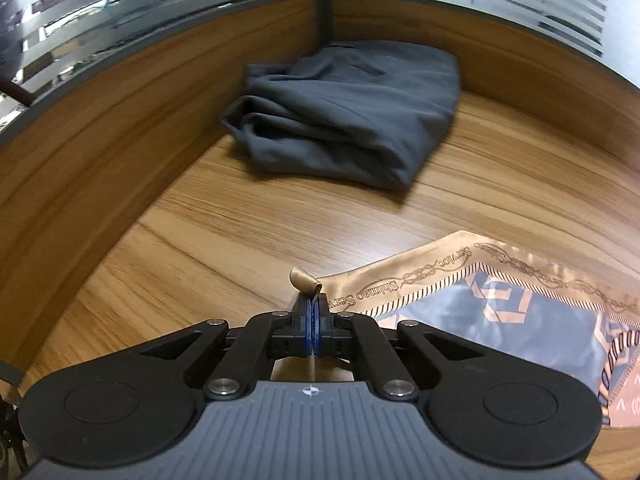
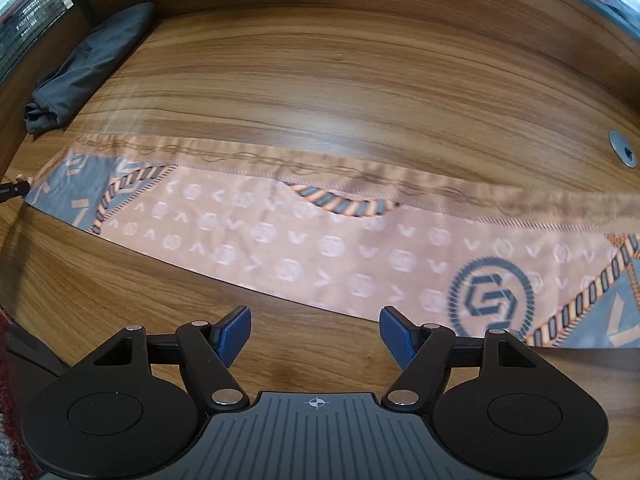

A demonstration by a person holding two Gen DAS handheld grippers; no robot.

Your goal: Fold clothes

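Observation:
A printed scarf [image 2: 320, 236] in tan, orange and grey-blue lies folded into a long band across the wooden table [image 2: 320, 80]. In the left wrist view its bordered corner [image 1: 500, 292] shows at the right. My left gripper [image 1: 313, 312] is shut on the scarf's corner tip, which curls up above the blue pads. My right gripper [image 2: 316, 334] is open and empty, just in front of the scarf's near edge, not touching it. The left gripper's tip [image 2: 14, 190] shows at the scarf's far left end in the right wrist view.
A folded dark grey garment [image 1: 344, 116] lies in the table's back corner, against the wooden rim, and shows too in the right wrist view [image 2: 88, 64]. A black post [image 1: 322, 0] stands behind it. A round cable grommet [image 2: 623, 148] sits at the right.

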